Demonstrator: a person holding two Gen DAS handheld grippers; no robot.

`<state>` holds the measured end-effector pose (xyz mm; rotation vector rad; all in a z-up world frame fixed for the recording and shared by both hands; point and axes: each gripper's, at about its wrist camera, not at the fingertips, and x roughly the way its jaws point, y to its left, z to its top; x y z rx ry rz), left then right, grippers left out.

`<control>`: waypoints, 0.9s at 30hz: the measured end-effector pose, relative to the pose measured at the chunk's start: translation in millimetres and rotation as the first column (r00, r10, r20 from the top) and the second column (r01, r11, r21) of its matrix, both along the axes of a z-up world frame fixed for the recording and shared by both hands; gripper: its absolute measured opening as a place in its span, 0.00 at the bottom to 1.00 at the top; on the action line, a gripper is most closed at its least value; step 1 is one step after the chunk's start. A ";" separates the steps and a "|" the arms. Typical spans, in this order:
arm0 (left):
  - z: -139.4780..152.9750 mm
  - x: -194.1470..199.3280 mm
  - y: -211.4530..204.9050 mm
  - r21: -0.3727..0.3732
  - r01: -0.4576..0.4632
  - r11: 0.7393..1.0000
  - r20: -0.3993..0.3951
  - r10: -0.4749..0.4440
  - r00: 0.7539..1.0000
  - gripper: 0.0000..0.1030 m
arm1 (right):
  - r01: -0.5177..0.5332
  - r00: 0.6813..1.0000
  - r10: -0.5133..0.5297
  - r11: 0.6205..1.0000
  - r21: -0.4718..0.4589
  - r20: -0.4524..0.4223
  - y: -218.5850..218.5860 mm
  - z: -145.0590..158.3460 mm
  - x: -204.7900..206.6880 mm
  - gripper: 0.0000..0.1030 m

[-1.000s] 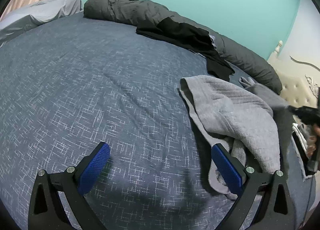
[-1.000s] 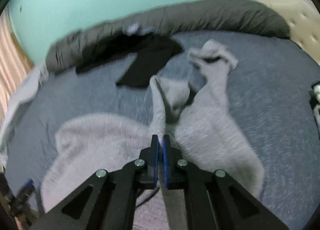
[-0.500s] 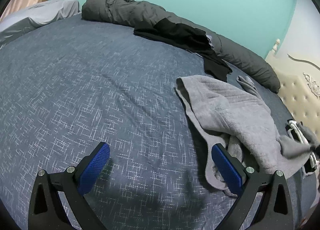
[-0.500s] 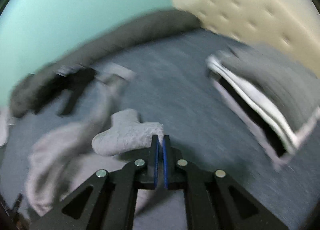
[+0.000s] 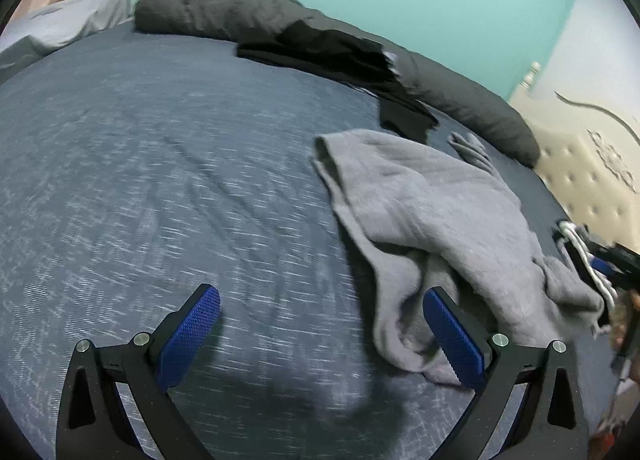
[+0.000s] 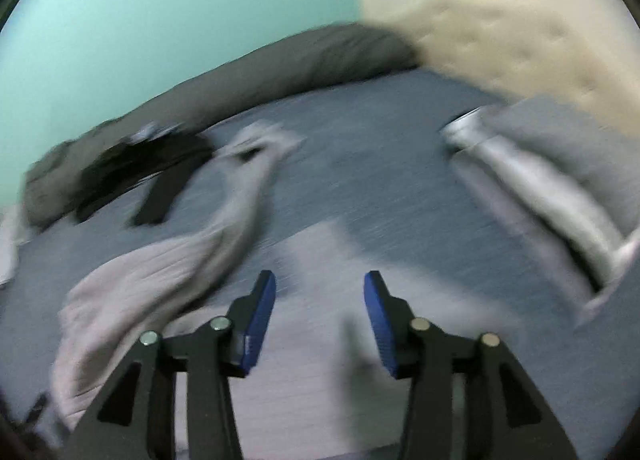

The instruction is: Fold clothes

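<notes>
A crumpled grey sweater (image 5: 432,212) lies on the blue bed sheet (image 5: 160,180), right of centre in the left wrist view. My left gripper (image 5: 320,324) is open and empty, low over the sheet, its right finger beside the sweater's near edge. In the blurred right wrist view the sweater (image 6: 160,268) stretches away to the left. My right gripper (image 6: 320,312) is open and empty above the sweater's near part. It shows at the far right edge of the left wrist view (image 5: 616,260).
A dark grey duvet roll (image 5: 280,28) lines the far side of the bed, with black clothes (image 5: 344,56) draped over it. Folded grey and white clothes (image 6: 560,180) are stacked at the right by the beige tufted headboard (image 6: 520,40). A pale pillow (image 5: 68,20) lies far left.
My right gripper has opened and let go of the grey sweater's end, which now lies on the bed. My left gripper stays open and has shifted slightly.
</notes>
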<state>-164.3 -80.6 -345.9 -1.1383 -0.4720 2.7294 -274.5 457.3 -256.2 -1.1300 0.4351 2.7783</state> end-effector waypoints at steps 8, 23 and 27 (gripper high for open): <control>4.7 6.0 21.8 0.014 0.106 0.994 -0.009 -0.106 0.994 1.00 | -0.139 0.990 0.139 0.975 -0.175 -0.011 -82.9 -58.0 5.7 0.46; 0.3 4.1 37.4 -0.007 0.132 0.991 0.024 -0.132 0.991 1.00 | -0.375 0.921 0.390 0.873 -0.313 -0.016 -159.0 -77.8 -12.9 0.29; 0.9 4.3 33.9 0.003 0.123 0.992 0.023 -0.123 0.992 1.00 | -0.407 0.898 0.439 0.858 -0.315 0.035 -169.1 -75.9 -40.9 0.06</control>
